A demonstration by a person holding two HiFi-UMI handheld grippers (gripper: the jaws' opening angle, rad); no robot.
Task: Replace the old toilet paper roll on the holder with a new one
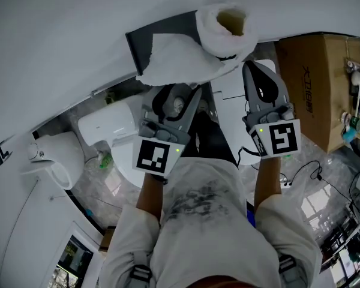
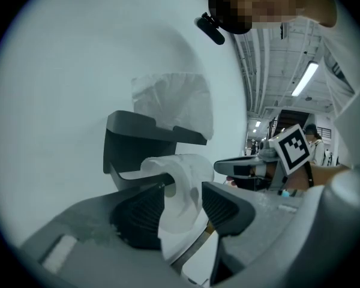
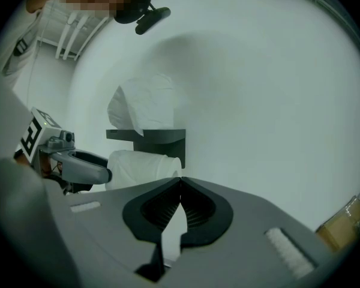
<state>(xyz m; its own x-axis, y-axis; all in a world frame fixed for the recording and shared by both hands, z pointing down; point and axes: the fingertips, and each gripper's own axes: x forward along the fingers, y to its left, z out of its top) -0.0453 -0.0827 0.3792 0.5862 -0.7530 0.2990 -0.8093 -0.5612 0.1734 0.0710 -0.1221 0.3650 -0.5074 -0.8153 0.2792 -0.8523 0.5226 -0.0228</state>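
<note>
Left gripper [image 2: 183, 192]: jaws released, ribbed pads well apart. The toilet paper roll [image 1: 223, 24] shows in the gap between the pads. Neither pad presses on it. Cannot tell whether the paper brushes a pad.

Right gripper [image 3: 180, 182]: jaws clenched, pads meeting tip to tip with nothing between them. It points at the wall [image 1: 60, 35], just to the right of the roll.

Roll: white and full, its brown cardboard core visible at the open end in the head view. It hangs on the dark grey holder [image 2: 138, 134], under the holder's flat shelf. The holder is fixed to the white wall.

A crumpled loose sheet of white paper [image 3: 145, 107] lies on top of the shelf and drapes over its front edge.

Both grippers are held side by side in front of the holder, left one level with the roll, right one near it. Each gripper view shows the other gripper and its marker cube at the frame edge.

Surroundings, head view: a white toilet [image 1: 108, 125] below the holder to the left. A cardboard box [image 1: 315, 83] stands to the right on the floor. The person's light sleeves and trousers fill the lower frame.
</note>
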